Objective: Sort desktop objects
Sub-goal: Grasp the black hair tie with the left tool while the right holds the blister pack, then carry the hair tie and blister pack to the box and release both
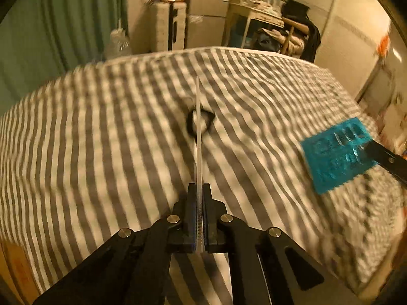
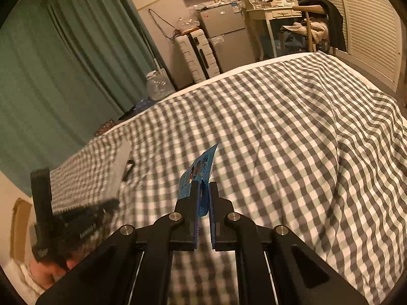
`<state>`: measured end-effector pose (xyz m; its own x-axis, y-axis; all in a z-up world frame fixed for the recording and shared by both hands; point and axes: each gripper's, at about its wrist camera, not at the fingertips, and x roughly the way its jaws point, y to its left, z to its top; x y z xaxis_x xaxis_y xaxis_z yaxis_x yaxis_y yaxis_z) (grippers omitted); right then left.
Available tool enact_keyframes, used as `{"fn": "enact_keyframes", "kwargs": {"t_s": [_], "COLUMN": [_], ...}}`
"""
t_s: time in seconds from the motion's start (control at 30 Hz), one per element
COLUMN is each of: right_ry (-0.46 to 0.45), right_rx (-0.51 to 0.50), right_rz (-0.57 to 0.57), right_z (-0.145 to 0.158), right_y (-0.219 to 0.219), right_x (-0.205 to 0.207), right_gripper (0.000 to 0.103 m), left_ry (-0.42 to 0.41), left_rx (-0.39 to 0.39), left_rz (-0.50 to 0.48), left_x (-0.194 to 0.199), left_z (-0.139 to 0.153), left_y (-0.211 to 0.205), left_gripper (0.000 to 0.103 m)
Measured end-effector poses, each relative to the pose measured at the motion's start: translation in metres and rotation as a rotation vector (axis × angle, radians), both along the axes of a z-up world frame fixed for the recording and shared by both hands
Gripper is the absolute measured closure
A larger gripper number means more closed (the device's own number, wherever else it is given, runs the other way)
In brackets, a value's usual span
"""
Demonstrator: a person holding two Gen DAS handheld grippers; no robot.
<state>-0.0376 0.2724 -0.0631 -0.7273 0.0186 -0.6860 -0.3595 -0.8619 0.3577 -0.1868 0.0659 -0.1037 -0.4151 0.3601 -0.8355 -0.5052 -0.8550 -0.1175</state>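
My left gripper (image 1: 199, 190) is shut on a thin clear flat ruler (image 1: 198, 132), seen edge-on and sticking forward over the bed. A small black ring-shaped object (image 1: 201, 122) lies on the checked bedspread (image 1: 101, 139) beyond it. My right gripper (image 2: 203, 188) is shut on a blue packet (image 2: 201, 167), held above the bedspread (image 2: 292, 139). The packet (image 1: 335, 152) and a right finger (image 1: 389, 160) show at the right of the left wrist view. The left gripper and its clear ruler (image 2: 119, 167) appear blurred at the left of the right wrist view.
Green curtains (image 2: 63, 63), a white suitcase (image 2: 195, 53), a small fridge (image 2: 226, 35), a water bottle (image 2: 157, 85) and a desk with a chair (image 2: 313, 25) stand beyond the bed's far edge. A cardboard box (image 1: 17, 267) sits at lower left.
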Motion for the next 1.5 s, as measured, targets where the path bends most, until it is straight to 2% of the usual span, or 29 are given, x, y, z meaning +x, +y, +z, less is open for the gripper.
{"fn": "enact_keyframes", "kwargs": {"t_s": [0.17,0.23,0.4,0.5,0.57,0.7,0.8,0.87,0.93,1.07,1.1,1.13,1.17,1.2,1.27,1.3,1.37,1.5], "right_ry": [0.035,0.045,0.081,0.139,0.187,0.235,0.222,0.191,0.154,0.153,0.154,0.156,0.166,0.2,0.27,0.273,0.278,0.292], "right_rx": [-0.017,-0.028,-0.065,-0.054,-0.029,-0.049,-0.047,-0.013,-0.003,-0.003,0.011,0.04,0.076,0.099,0.131,0.148,0.201,0.248], "right_rz": [0.03,0.054,0.155,0.26,0.359,0.535,0.638,0.697,0.733,0.734,0.73,0.721,0.703,0.679,0.647,0.637,0.6,0.522], "right_z": [0.024,0.033,0.062,0.101,0.136,0.177,0.186,0.179,0.168,0.151,0.15,0.149,0.15,0.151,0.157,0.161,0.166,0.177], "right_y": [-0.018,-0.027,-0.063,-0.1,-0.138,-0.21,-0.269,-0.313,-0.345,-0.373,-0.378,-0.38,-0.38,-0.375,-0.365,-0.363,-0.35,-0.323], "right_x": [0.028,0.039,0.056,0.058,0.056,0.048,0.036,0.023,0.013,0.001,0.0,-0.002,-0.003,0.0,0.006,0.01,0.015,0.026], "right_gripper": [0.097,0.097,0.097,0.097,0.097,0.097,0.097,0.097,0.097,0.096,0.083,0.067,0.025,0.007,0.007,0.007,0.007,0.007], "left_ry": [-0.067,-0.063,0.021,0.075,0.105,0.174,0.155,0.148,0.151,0.122,0.117,0.116,0.113,0.109,0.118,0.136,0.181,0.174], "left_rx": [0.139,0.163,0.223,0.266,0.26,0.163,0.118,0.055,0.028,0.003,-0.001,-0.006,-0.013,-0.021,-0.034,-0.035,-0.025,0.005], "left_rz": [0.095,0.117,0.179,0.221,0.244,0.323,0.4,0.44,0.461,0.488,0.488,0.488,0.492,0.5,0.528,0.544,0.572,0.585], "left_x": [0.056,0.078,0.115,0.138,0.15,0.166,0.169,0.174,0.18,0.175,0.175,0.173,0.168,0.167,0.167,0.17,0.176,0.179], "left_z": [0.021,0.031,0.094,0.141,0.163,0.194,0.195,0.186,0.175,0.152,0.147,0.143,0.142,0.139,0.14,0.139,0.145,0.157], "left_y": [-0.043,-0.06,-0.102,-0.145,-0.173,-0.233,-0.28,-0.302,-0.317,-0.327,-0.326,-0.327,-0.325,-0.326,-0.33,-0.336,-0.336,-0.334], "left_gripper": [0.101,0.101,0.101,0.101,0.101,0.101,0.101,0.101,0.101,0.1,0.1,0.096,0.088,0.08,0.021,0.013,0.009,0.009]}}
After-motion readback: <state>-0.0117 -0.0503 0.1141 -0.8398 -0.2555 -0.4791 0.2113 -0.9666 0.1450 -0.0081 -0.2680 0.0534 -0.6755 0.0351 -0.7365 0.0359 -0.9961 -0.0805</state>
